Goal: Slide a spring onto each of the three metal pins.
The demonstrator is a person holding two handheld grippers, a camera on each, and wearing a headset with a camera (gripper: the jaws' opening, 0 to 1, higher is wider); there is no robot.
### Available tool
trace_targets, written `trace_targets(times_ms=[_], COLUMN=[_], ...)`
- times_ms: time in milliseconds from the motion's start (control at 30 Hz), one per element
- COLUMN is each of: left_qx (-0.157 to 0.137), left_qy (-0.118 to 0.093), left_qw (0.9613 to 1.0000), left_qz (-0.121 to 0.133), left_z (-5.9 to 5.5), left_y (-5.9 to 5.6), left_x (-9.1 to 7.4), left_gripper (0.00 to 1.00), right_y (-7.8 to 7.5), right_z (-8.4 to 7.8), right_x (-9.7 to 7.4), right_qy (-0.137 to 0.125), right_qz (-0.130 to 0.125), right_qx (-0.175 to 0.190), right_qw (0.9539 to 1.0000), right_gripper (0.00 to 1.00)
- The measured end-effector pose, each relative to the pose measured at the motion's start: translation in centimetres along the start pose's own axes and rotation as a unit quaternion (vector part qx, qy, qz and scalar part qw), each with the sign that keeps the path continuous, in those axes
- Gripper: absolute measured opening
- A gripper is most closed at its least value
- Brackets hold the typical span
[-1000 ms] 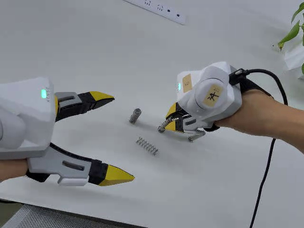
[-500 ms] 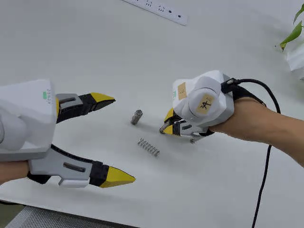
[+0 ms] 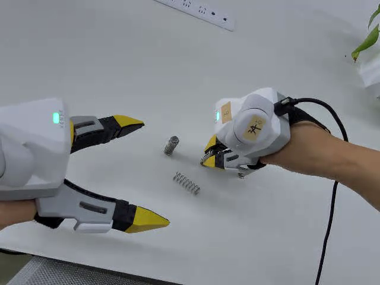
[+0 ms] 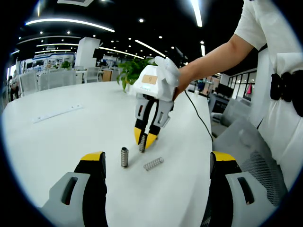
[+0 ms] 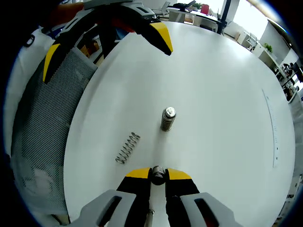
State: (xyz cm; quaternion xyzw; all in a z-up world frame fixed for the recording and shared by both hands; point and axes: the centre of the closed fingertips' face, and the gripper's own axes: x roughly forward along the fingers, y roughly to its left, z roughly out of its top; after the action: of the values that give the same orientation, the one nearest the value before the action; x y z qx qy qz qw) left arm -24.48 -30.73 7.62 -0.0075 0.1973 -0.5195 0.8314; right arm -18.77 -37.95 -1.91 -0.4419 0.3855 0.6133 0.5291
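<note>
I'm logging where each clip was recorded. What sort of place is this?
Probably an open-plan office or showroom: a big white table with a power strip on it, long ceiling strip lights, and more desks and chairs in the background.

My left gripper (image 3: 155, 173) has a white shell with a green light (image 3: 55, 117) behind grey and black jaws tipped yellow. My right gripper (image 3: 209, 160) matches, with tan stickers (image 3: 254, 127) behind the jaws and a black cable (image 3: 329, 208) trailing. I wear a white short sleeve (image 4: 265, 23)
</note>
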Motion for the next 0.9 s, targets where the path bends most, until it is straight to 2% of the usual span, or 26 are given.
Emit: trace_targets(times_ms=[200,400,533,633,700,900], left_qx=[0.003,0.007,0.012,0.015,0.017,0.023], left_qy=[0.003,0.005,0.007,0.01,0.011,0.019], left_qw=[1.0,1.0,0.9999,0.9998,0.9998,0.9995], left_qz=[0.0,-0.001,-0.003,-0.003,-0.003,-0.004], left_z=[0.1,0.3,0.4,0.4,0.5,0.6], left_y=[-0.1,-0.3,-0.6,-0.7,-0.8,-1.0], left_x=[-0.1,-0.3,-0.3,-0.4,-0.4,-0.6], left_gripper=[0.9,0.89,0.89,0.89,0.89,0.89], right_y=[-0.1,-0.3,-0.2,-0.5,-0.4,-0.1], right_z=[0.1,0.5,1.3,1.7,2.0,1.6], right_x=[-0.5,-1.5,-2.8,-4.1,-5.0,-7.1], right_qy=[-0.009,-0.036,-0.076,-0.095,-0.116,-0.145], right_qz=[-0.007,-0.015,-0.02,-0.033,-0.035,-0.053], right_qx=[0.01,0.037,0.074,0.088,0.105,0.129], right_qw=[0.9999,0.9986,0.9942,0.9909,0.9871,0.9796], right_gripper=[0.11,0.17,0.22,0.26,0.28,0.36])
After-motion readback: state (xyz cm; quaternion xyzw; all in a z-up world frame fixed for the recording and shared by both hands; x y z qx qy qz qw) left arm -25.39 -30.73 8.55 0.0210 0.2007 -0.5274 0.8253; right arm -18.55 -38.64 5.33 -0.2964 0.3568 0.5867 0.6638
